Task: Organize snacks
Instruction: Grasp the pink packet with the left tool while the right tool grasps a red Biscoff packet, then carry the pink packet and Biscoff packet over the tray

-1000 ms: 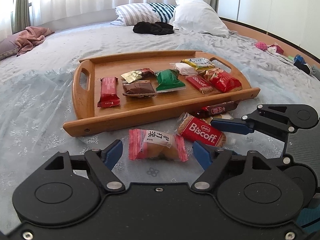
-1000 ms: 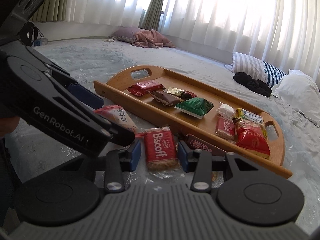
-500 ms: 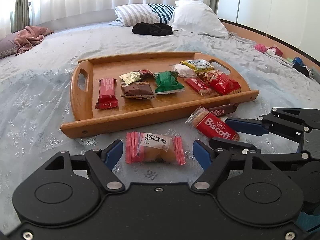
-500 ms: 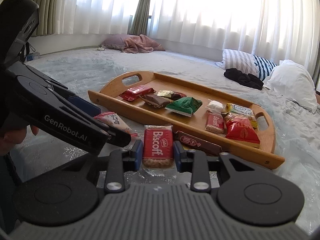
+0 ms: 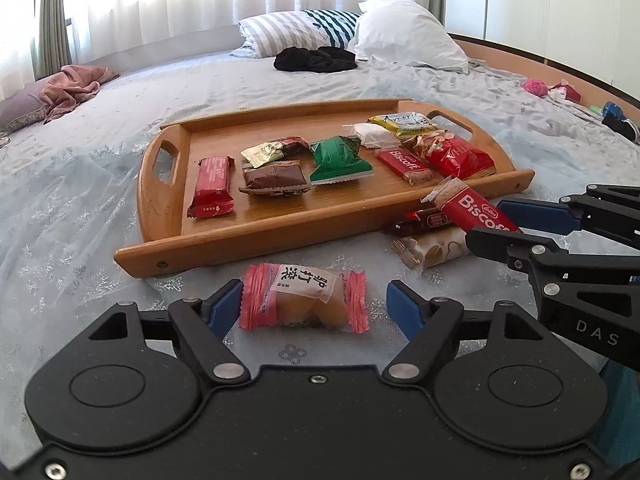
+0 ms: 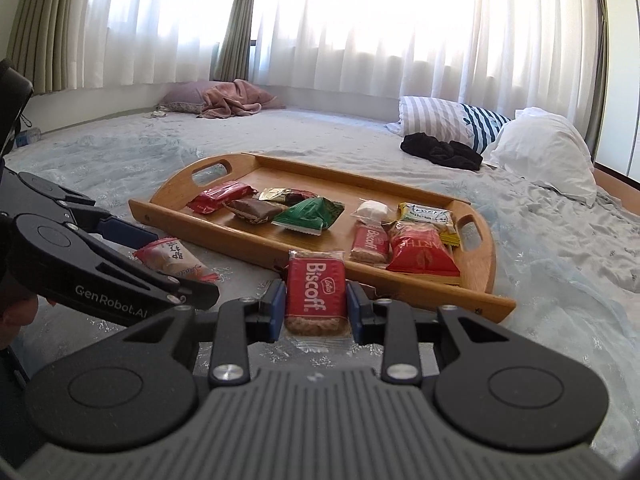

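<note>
A wooden tray (image 5: 328,228) with handles lies on the bed and holds several wrapped snacks. In front of it a pink-wrapped pastry (image 5: 304,296) lies on the sheet between the fingers of my left gripper (image 5: 316,306). That gripper is open, its pads beside the wrapper ends and not pressing. My right gripper (image 6: 316,308) is shut on a red Biscoff pack (image 6: 316,294), lifted off the sheet near the tray's front rim (image 6: 432,286). Seen from the left wrist, the Biscoff pack (image 5: 476,212) tilts up in the right gripper (image 5: 508,226).
A dark chocolate bar (image 5: 428,220) and a beige patterned snack (image 5: 432,250) lie on the sheet by the tray's right corner. Pillows (image 5: 400,28), black cloth (image 5: 316,58) and a pink blanket (image 5: 76,88) sit far back. A hand (image 6: 16,312) holds the left gripper.
The right gripper closed on the Biscoff pack and raised it off the bed toward the tray, uncovering the beige snack beneath. The left gripper stayed around the pink pastry.
</note>
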Demonstrator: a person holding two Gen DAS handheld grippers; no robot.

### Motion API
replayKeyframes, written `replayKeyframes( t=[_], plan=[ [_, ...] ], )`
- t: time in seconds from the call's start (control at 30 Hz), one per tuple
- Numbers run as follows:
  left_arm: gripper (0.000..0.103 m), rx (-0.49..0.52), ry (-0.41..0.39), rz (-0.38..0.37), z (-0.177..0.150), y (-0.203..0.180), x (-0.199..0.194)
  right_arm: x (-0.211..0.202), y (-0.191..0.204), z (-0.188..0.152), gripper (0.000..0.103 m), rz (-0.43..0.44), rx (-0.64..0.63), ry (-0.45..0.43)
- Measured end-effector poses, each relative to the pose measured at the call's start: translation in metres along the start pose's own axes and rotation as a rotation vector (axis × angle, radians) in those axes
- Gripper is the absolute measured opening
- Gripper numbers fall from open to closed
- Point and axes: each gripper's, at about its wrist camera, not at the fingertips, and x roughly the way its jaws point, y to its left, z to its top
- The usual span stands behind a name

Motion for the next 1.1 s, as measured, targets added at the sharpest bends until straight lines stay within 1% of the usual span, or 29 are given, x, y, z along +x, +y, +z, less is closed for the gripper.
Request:
replayKeyframes(
  t=[0.13, 0.2, 0.27, 0.3, 0.53, 0.7, 0.87, 0.97, 1.1],
  plan=[
    [0.059, -0.013, -0.01, 0.046, -0.004, -0.002, 0.001, 0.0, -0.001, 0.0, 0.037, -0.006, 0.014, -0.009],
    [0.057, -0.005, -0.017, 0.065, -0.004, -0.005, 0.0, 0.0, -0.002, 0.001, 0.037, -0.01, 0.022, -0.013],
    [0.052, -0.002, -0.023, 0.075, -0.004, -0.007, -0.002, 0.0, -0.002, 0.001, 0.037, -0.015, 0.029, -0.017],
    [0.046, -0.005, -0.028, 0.075, -0.004, -0.007, -0.004, 0.0, -0.003, 0.002, 0.037, -0.016, 0.036, -0.019],
    [0.044, -0.099, -0.062, 0.062, 0.012, 0.007, -0.022, -0.003, -0.01, 0.011, 0.037, -0.026, 0.074, -0.045],
    [0.044, -0.123, -0.1, 0.065, 0.029, 0.018, -0.03, -0.002, -0.015, 0.024, 0.037, -0.047, 0.081, -0.07],
    [0.044, -0.162, -0.122, 0.053, 0.055, 0.033, -0.031, 0.007, -0.023, 0.043, 0.037, -0.048, 0.091, -0.069],
    [0.044, -0.175, -0.132, 0.06, 0.076, 0.042, -0.025, 0.019, -0.032, 0.059, 0.037, -0.037, 0.119, -0.057],
    [0.044, -0.229, -0.139, 0.036, 0.105, 0.057, -0.013, 0.041, -0.042, 0.081, 0.037, -0.031, 0.147, -0.037]
  ],
)
